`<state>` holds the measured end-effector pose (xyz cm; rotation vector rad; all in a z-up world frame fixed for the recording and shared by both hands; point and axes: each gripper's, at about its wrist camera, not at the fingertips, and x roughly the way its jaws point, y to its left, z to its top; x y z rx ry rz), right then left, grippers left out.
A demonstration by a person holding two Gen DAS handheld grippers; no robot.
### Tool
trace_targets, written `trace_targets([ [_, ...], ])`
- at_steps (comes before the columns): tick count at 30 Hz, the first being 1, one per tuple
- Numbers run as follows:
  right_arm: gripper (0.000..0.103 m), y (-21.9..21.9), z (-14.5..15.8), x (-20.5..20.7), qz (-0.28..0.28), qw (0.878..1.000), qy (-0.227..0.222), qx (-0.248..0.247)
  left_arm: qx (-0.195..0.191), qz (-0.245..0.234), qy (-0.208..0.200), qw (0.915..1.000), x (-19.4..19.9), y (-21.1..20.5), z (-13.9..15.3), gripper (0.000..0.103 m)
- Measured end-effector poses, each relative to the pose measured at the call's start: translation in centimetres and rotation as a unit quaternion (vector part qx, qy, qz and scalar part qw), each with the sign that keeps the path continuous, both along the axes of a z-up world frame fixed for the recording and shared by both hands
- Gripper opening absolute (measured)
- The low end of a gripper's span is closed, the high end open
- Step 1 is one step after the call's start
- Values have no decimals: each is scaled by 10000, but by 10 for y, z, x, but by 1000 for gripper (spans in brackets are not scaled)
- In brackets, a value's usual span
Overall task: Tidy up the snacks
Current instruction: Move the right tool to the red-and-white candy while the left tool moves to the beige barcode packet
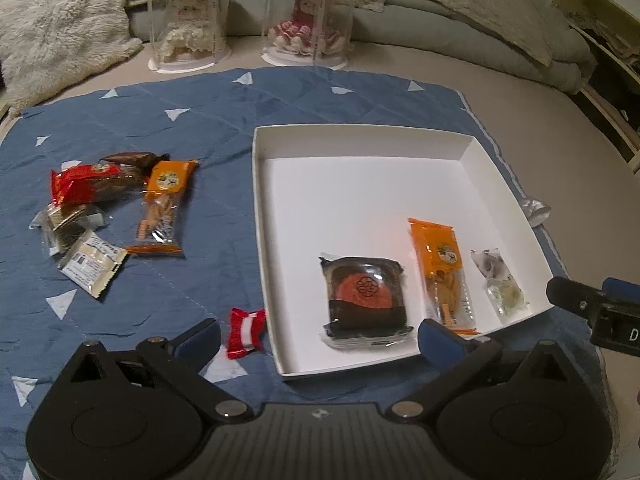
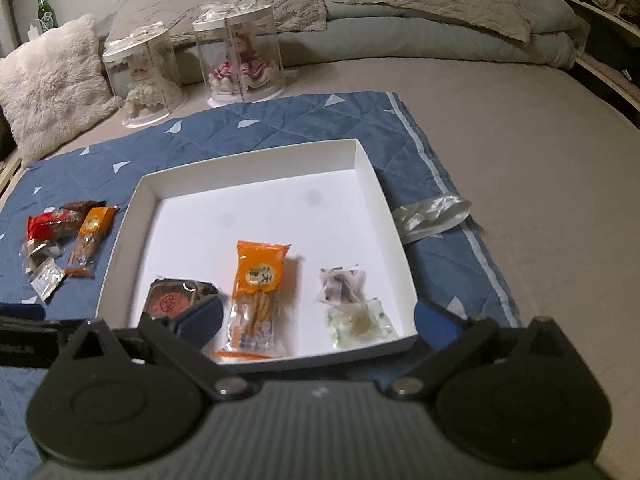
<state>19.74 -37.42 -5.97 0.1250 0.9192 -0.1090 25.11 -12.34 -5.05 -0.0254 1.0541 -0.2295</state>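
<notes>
A white box point(image 1: 360, 136) point(image 2: 256, 160) lies on a blue quilt point(image 1: 160, 120). Inside lie a dark mooncake pack point(image 1: 366, 300) point(image 2: 172, 298), an orange snack pack point(image 1: 442, 272) point(image 2: 256, 284) and clear-wrapped sweets point(image 1: 498, 282) point(image 2: 352, 304). On the quilt to the left is a pile: a red pack point(image 1: 86, 186), a second orange pack point(image 1: 162, 210), a brown wrapper point(image 1: 132, 159) and silver sachets point(image 1: 90, 262). A small red-and-white wrapper point(image 1: 245, 332) lies by the box's near left corner. My left gripper point(image 1: 318, 340) is open and empty above it. My right gripper point(image 2: 316, 320) is open and empty over the box's near edge.
Two clear cases with dolls point(image 1: 188, 20) point(image 1: 310, 16) stand behind the quilt. Pillows and a fluffy cushion point(image 2: 52, 80) lie at the back. A silver wrapper point(image 2: 432, 214) lies right of the box. A green bottle point(image 2: 42, 8) stands far left.
</notes>
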Motion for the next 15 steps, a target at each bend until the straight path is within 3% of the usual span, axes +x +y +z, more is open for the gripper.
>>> trace_targets([
  [15, 102, 41, -9, 20, 333, 9994, 42, 77, 202, 391, -42, 9990, 7, 67, -2, 103],
])
